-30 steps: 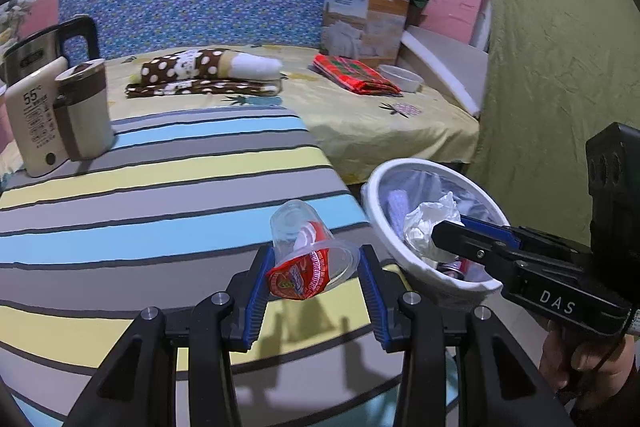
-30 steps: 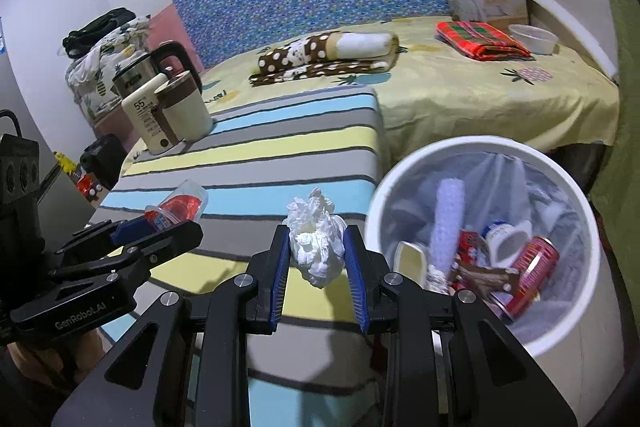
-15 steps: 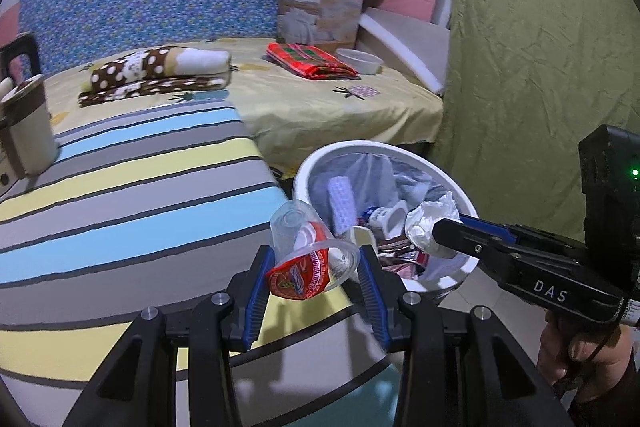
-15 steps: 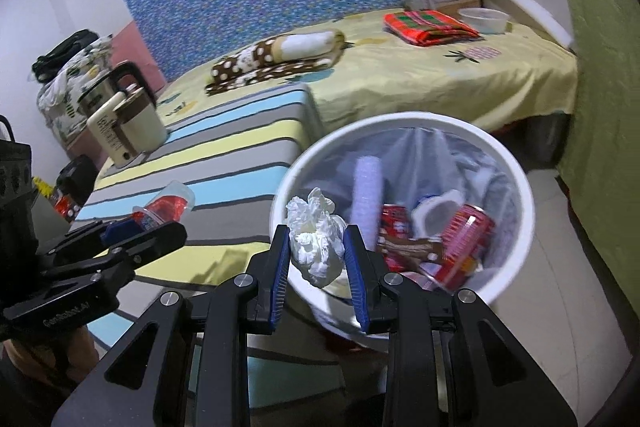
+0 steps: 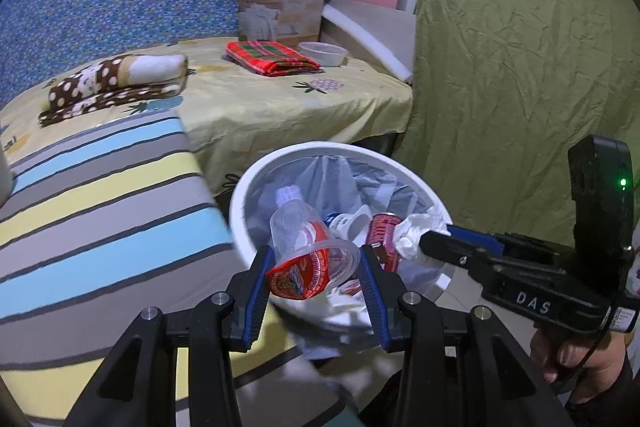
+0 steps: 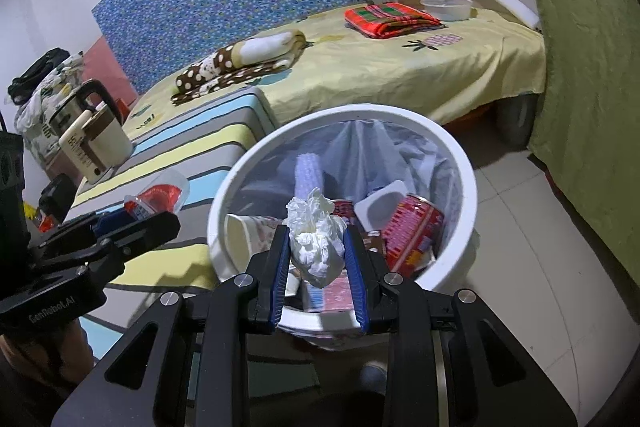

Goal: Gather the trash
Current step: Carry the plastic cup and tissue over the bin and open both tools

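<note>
Both tongs hang over the bin so a release drops the trash straight in. The left tongs clamp a clear cup; the right tongs pinch a tissue wad. Trash deeper in the bin is hard to make out.

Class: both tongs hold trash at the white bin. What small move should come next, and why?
Probably open both tongs: the right tongs hold the crumpled tissue and the left tongs the plastic cup, both over the bin.
</note>
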`<control>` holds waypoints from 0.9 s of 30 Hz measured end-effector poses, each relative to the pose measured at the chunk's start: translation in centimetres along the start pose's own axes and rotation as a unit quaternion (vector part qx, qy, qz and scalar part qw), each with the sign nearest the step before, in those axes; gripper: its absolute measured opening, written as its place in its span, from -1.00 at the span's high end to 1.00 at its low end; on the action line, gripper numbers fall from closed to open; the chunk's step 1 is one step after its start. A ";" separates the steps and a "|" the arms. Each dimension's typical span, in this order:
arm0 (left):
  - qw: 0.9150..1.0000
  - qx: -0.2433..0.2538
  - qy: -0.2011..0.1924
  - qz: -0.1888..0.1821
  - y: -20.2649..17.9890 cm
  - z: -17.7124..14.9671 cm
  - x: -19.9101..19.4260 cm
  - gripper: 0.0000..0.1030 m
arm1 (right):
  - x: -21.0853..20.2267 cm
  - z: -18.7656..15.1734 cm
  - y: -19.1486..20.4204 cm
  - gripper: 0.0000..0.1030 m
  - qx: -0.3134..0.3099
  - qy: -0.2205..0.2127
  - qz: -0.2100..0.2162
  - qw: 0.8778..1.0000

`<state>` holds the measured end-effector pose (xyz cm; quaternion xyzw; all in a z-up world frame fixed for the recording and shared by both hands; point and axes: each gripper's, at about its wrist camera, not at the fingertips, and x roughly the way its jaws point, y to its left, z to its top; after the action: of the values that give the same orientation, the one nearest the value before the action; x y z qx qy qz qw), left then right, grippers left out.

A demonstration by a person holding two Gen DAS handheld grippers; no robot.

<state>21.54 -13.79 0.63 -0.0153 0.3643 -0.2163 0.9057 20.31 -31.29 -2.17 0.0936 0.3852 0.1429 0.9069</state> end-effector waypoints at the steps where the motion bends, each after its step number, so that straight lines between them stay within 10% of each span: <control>1: 1.000 0.002 0.000 -0.003 -0.3 0.1 0.3 0.16 | 0.1 0.0 -0.2 0.42 0.001 0.000 -0.001 1.000; 27: 0.999 -0.022 0.019 -0.035 0.2 1.0 4.0 -0.01 | 0.5 -0.1 -2.0 0.06 0.000 0.010 -0.012 1.000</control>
<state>24.88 -15.38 -1.27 -0.0435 0.3854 -0.2407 0.8897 21.00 -32.99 -3.15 0.0879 0.3955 0.1326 0.9046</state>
